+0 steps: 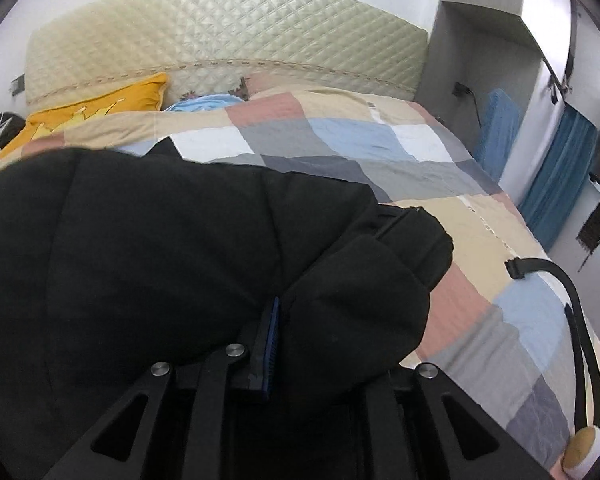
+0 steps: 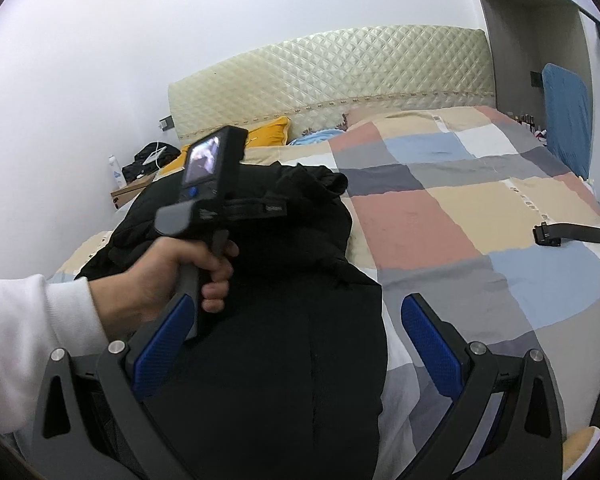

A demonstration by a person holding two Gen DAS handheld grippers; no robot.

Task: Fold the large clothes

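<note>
A large black padded coat [image 1: 160, 248] lies on a bed with a checked quilt [image 1: 360, 152]. My left gripper [image 1: 278, 320] is shut on a thick fold of the coat; one blue pad shows and the other finger is hidden under the cloth. In the right wrist view the coat [image 2: 268, 360] stretches from near me up the bed's left side. My right gripper [image 2: 296, 320] is open and empty, its blue pads [image 2: 428, 344] spread just above the coat's near end. The left gripper's handle [image 2: 208, 200] and the hand holding it are over the coat's far part.
A black strap [image 2: 572, 234] lies on the quilt at the right. A yellow pillow [image 1: 96, 110] and a quilted headboard [image 1: 228, 40] are at the bed's head. A bedside table [image 2: 132, 192] with clutter stands at the left. A blue cloth [image 2: 566, 120] hangs by the right wall.
</note>
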